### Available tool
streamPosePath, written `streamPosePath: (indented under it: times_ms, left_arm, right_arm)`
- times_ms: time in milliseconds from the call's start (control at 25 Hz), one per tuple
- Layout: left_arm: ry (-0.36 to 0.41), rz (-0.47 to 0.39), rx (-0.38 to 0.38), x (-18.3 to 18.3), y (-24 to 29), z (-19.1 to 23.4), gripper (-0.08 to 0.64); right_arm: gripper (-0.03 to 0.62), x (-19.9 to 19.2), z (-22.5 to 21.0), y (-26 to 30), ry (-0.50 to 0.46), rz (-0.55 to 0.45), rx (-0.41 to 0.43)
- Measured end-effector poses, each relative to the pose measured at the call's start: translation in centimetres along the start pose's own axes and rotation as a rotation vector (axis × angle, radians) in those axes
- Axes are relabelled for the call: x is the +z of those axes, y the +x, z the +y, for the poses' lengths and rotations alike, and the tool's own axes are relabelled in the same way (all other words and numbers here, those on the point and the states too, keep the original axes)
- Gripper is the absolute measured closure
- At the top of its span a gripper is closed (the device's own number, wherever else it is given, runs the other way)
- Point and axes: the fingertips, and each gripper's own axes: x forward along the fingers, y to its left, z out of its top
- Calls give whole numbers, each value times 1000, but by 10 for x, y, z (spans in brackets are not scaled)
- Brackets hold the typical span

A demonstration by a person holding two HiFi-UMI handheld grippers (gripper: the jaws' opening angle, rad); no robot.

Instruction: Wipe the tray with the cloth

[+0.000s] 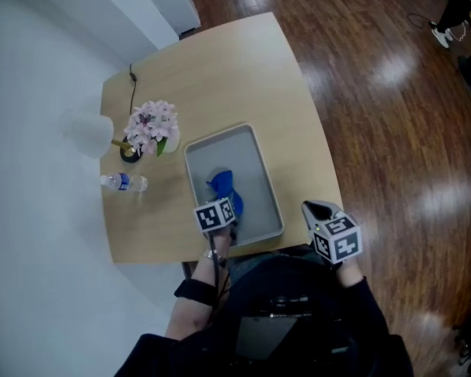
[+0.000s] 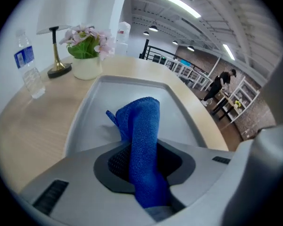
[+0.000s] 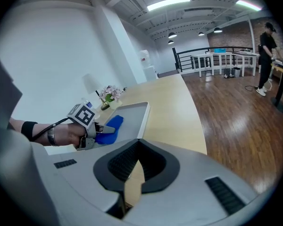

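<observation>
Light wooden table holds a gray tray. The left gripper pinches the blue cloth tight between its jaws. The cloth sticks out in front of them, inside the tray. The right gripper sits beside the tray, jaws together with nothing in them. Wiping looks under way. Next, I think the cloth must press down and slide across the tray floor.

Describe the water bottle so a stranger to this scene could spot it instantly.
On the wooden table, look left of the grey tray, next to the pink flowers. The water bottle is clear plastic with a blue label, unlike anything around it.
</observation>
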Motion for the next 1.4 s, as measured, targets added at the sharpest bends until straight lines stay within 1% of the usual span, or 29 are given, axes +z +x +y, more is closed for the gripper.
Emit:
streamPosePath:
  times_ms: [40,120,240,360,480,640,760,840,920,960,1080,1160,1280,1400]
  left_arm:
    - [-16,0,-32,0,4,-15,439]
    - [-21,8,-88,-1,11,-46,439]
    - [-10,18,-140,-2,20,-82,437]
    - [-18,25,-192,-3,27,-106,439]
    - [-9,27,-216,-4,29,-118,439]
    - [5,25,-239,-5,27,-120,439]
    - [32,-8,-256,-1,6,-113,439]
    - [79,-40,-233,0,-17,-98,440]
    - [117,-51,-177,-7,-37,-68,440]
    - [123,-48,-140,-13,-45,-49,440]
    - [93,-18,-32,-34,-59,10,440]
    - [76,7,9,-45,-62,36,440]
    - [102,44,30,-61,-58,51,440]
    - [137,45,49,-65,-53,50,442]
  right_arm:
    - [588,-1,1,0,-1,1,1]
    - [588,-3,3,-1,-2,8,4]
    - [588,-7,4,-2,-7,16,6]
    - [588,-9,2,-4,-2,19,1]
    - [588,-12,-2,-8,6,20,-11]
    - [588,-15,-1,-10,12,19,-15]
    - [588,-14,5,-8,1,21,-3]
    - [588,-13,10,-5,-10,29,10]
    - [588,-13,16,-2,-20,42,26]
    - [588,-14,19,0,-24,49,35]
    - [588,-15,30,8,-49,65,62]
    - [588,-14,36,13,-65,77,77]
    - [588,-15,44,18,-78,90,94]
    - [588,-18,47,19,-86,98,100]
